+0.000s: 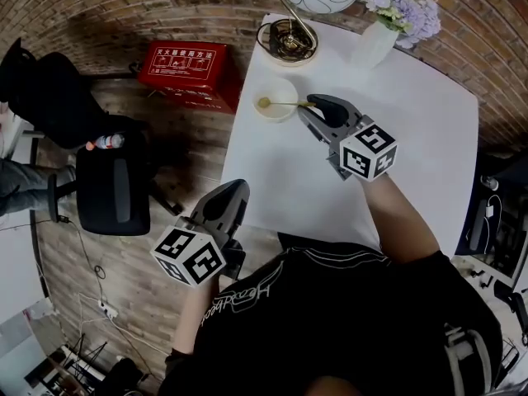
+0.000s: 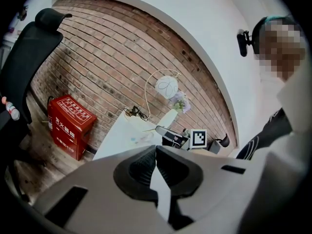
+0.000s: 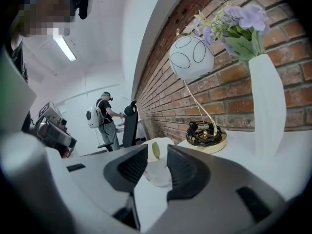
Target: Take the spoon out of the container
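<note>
Right tongs (image 3: 157, 152) partly apart around the spoon (image 1: 285, 103) in the bowl (image 1: 276, 120), left tongs (image 2: 156, 149) closed, empty: risk of tipping it by tugging sideways.

Bowl (image 1: 276, 99) sits near the far left corner of the worktop (image 1: 412, 155). The spoon (image 1: 285, 103) lies in it, handle poking out to the right. Right tongs (image 1: 312, 106) are just right of the bowl, tips either side of that handle. Lamp (image 1: 289, 40) is behind the bowl, with the vase (image 1: 375, 44) to its right. Left tongs (image 1: 235, 195) are by the near left corner. On the floor left of the worktop there's a box (image 1: 186, 68), and a chair (image 1: 111, 188) further left and nearer.
</note>
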`<state>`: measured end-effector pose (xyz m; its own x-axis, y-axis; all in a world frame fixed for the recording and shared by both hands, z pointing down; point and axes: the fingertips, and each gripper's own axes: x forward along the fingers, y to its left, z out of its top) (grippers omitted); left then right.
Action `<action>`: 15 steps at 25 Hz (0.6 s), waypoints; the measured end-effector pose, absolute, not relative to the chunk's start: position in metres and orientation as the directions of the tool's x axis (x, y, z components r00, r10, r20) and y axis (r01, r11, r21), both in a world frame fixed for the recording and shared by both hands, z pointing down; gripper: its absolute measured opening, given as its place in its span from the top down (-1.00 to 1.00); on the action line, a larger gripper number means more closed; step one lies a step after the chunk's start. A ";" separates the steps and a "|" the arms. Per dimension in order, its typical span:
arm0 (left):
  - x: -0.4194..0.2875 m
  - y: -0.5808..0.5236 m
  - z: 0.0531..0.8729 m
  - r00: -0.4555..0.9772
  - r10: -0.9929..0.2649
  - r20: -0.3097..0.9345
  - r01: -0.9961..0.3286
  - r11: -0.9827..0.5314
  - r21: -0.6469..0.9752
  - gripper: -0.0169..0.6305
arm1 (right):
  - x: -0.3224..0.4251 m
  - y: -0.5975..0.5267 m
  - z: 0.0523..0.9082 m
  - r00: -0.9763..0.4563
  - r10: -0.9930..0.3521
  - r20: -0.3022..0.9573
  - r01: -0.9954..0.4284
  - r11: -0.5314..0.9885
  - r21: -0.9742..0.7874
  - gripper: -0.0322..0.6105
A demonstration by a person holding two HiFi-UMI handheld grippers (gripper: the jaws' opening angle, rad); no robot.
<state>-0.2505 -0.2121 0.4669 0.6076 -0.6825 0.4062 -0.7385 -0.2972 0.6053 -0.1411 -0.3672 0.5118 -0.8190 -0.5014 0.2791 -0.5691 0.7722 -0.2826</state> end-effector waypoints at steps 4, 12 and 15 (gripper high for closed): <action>-0.256 -0.210 0.466 0.597 -0.689 0.411 -0.744 -0.283 0.605 0.93 | -0.144 -0.365 0.510 -0.818 -0.501 0.284 -0.571 0.770 -0.287 0.75; -0.268 -0.207 0.471 0.574 -0.709 0.409 -0.746 -0.248 0.618 0.93 | -0.144 -0.367 0.509 -0.807 -0.515 0.288 -0.585 0.763 -0.275 0.83; -0.270 -0.205 0.473 0.570 -0.711 0.411 -0.747 -0.239 0.621 0.93 | -0.144 -0.367 0.508 -0.806 -0.519 0.285 -0.587 0.764 -0.268 0.84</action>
